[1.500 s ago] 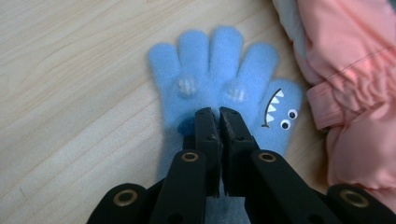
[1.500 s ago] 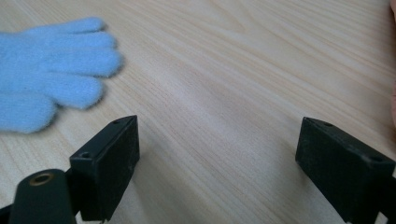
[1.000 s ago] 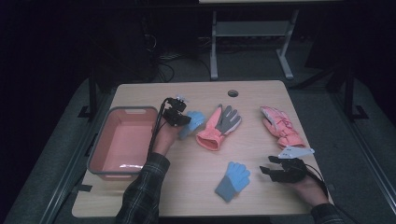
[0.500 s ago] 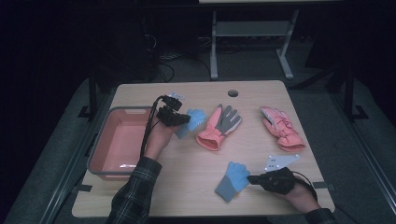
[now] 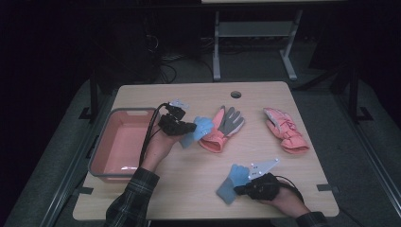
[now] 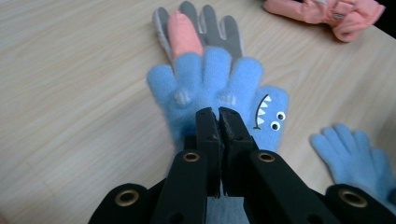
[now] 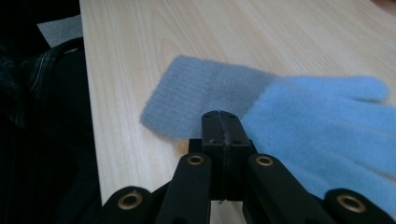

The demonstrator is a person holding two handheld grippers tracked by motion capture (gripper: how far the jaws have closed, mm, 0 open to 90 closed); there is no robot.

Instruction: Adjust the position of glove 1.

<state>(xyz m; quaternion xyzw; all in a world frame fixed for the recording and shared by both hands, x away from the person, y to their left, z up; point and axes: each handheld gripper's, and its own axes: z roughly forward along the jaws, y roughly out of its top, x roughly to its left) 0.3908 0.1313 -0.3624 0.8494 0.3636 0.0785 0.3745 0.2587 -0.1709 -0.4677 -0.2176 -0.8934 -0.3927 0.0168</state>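
While no readable writing shows, left gripper (image 6: 219, 112) is clamped on shark-face blue glove (image 6: 215, 88), just right of pink bin (image 5: 111, 142); right gripper (image 7: 222, 116) just closed, pinching plain blue glove (image 7: 299, 112), farther right of bin.

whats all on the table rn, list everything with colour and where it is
blue shark glove: 1, light blue, left of centre, pinched in left tongs
plain blue glove: 1, light blue with grey cuff, near edge, pinched in right tongs
pink and grey glove: 1, centre, flat
pink glove: 1, right side
bin: 1, pink, left edge
table: 1, light wood
left tongs: black, shut
right tongs: black, shut
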